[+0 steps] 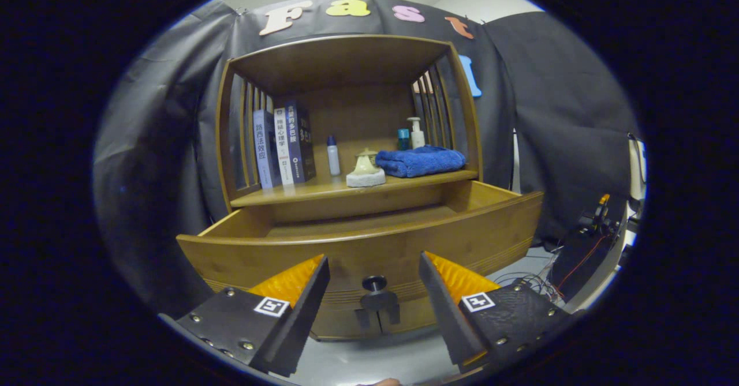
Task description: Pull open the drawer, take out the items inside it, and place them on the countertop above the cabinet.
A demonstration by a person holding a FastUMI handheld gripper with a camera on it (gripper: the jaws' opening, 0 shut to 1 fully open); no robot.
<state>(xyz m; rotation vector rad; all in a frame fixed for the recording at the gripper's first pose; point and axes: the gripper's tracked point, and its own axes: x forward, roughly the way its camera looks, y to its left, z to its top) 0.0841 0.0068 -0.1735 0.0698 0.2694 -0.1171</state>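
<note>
A wooden cabinet's drawer (369, 247) stands pulled open toward me, and I cannot see anything inside it from this angle. Its dark round knob (374, 284) sits on the drawer front, between my fingers and a little beyond them. My gripper (374, 270) is open, holding nothing, with one finger on each side of the knob and not touching it. On the countertop (323, 188) above the drawer rest a folded blue towel (427, 161) and a small pale bell-shaped item on a white base (365, 169).
Several upright books (283, 146) stand at the countertop's left, with a small white bottle (333, 155) beside them. A teal-capped bottle (403, 138) and a white pump bottle (416, 132) stand behind the towel. Cables and equipment (583, 242) lie to the cabinet's right.
</note>
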